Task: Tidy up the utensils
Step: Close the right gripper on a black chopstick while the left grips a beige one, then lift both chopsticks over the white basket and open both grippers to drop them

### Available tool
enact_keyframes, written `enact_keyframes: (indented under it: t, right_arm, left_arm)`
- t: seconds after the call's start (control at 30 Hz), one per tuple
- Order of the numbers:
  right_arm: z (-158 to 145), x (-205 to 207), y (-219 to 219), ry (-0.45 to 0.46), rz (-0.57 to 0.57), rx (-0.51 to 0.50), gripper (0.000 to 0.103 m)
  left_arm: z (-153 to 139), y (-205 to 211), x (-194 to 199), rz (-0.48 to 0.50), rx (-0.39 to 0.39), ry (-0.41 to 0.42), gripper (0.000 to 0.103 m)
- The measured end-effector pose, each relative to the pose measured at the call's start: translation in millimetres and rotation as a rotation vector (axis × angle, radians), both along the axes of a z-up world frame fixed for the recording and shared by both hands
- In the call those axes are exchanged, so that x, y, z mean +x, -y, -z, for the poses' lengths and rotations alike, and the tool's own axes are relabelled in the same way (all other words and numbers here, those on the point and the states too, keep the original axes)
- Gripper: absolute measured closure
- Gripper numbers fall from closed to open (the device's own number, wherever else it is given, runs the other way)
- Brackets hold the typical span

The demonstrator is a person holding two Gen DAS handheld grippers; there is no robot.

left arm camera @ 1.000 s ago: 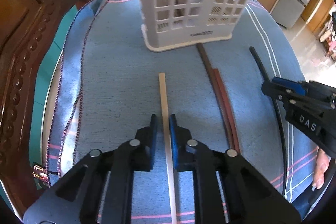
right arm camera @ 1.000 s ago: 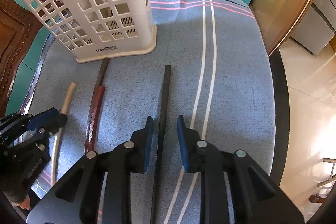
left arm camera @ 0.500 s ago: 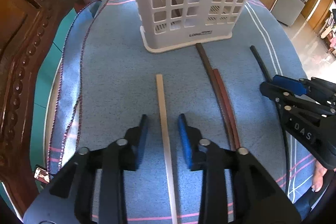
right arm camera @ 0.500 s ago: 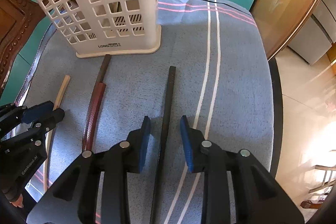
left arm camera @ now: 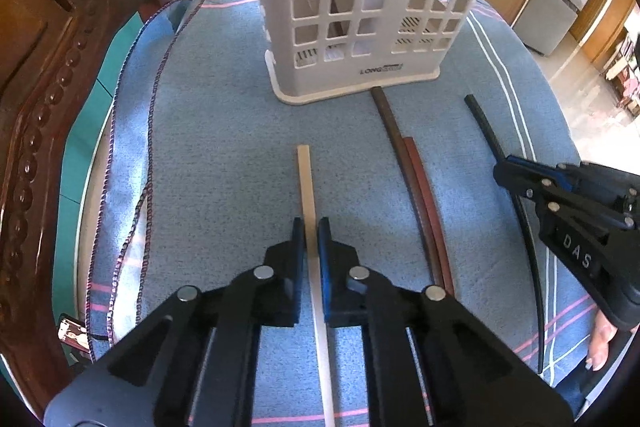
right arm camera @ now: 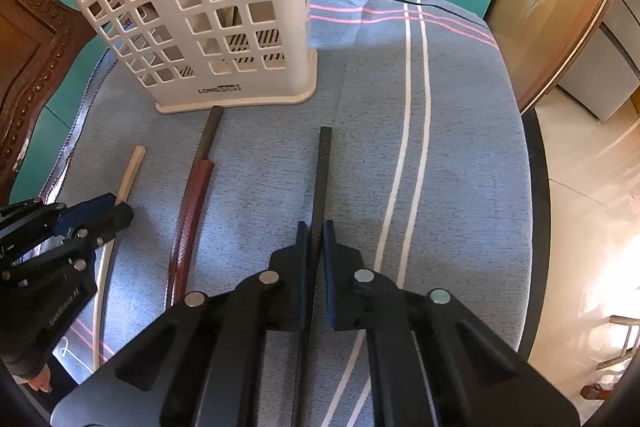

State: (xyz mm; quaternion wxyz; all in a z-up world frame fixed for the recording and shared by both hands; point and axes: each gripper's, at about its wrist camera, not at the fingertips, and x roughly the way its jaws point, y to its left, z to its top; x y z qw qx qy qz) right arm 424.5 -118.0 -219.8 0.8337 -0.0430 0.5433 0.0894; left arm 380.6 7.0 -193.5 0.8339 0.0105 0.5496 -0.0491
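A white lattice utensil holder (left arm camera: 372, 11) stands at the far side of a blue cloth; it also shows in the right wrist view (right arm camera: 208, 19), with some sticks inside. My left gripper (left arm camera: 311, 227) is shut on a pale wooden chopstick (left arm camera: 305, 179) that lies pointing at the holder. My right gripper (right arm camera: 316, 229) is shut on a black chopstick (right arm camera: 323, 171). A dark brown and a red-brown chopstick (left arm camera: 416, 179) lie side by side between them, also seen in the right wrist view (right arm camera: 196, 187).
A carved wooden chair back (left arm camera: 36, 115) stands close on the left. The blue striped cloth (right arm camera: 448, 155) covers a round table whose edge drops off to the right, with tiled floor (right arm camera: 580, 227) beyond. Teal cabinets stand behind.
Both grippers were open around their chopsticks half a second ago and have now shut on them. The chopsticks still lie on the cloth.
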Motion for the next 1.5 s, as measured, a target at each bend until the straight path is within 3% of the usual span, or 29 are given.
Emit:
enact_keyframes:
  t: [0.33, 0.6, 0.77, 0.93, 1.3, 1.43, 1.5]
  right_arm:
    - [-4, -1, 2, -0.01, -0.006, 0.024, 0.096]
    - [0, 0, -4, -0.001, -0.012, -0.009, 0.09]
    - [-3, -2, -5, 0.005, -0.014, 0.03, 0.097]
    - [-46, -15, 6, 0.107, -0.01, 0.114, 0.097]
    - [-185, -72, 45, 0.408, -0.013, 0.348, 0.096]
    - [-238, -77, 47, 0.556, -0.006, 0.417, 0.096]
    - [-264, -77, 47, 0.646, 0.013, 0.445, 0.096]
  left_arm:
    - [-5, 0, -5, 0.004, -0.007, 0.013, 0.096]
    - [-1, 3, -3, 0.01, 0.017, 0.004, 0.092]
    - [-12, 1, -4, -0.006, 0.006, 0.047, 0.096]
    - [-61, -2, -25, 0.004, -0.048, 0.193, 0.096]
    - [-222, -5, -93, 0.05, -0.187, 0.641, 0.096]
    - [-274, -19, -92, -0.016, -0.227, 0.827, 0.096]
    - [-286, -22, -83, -0.06, -0.227, 0.887, 0.096]
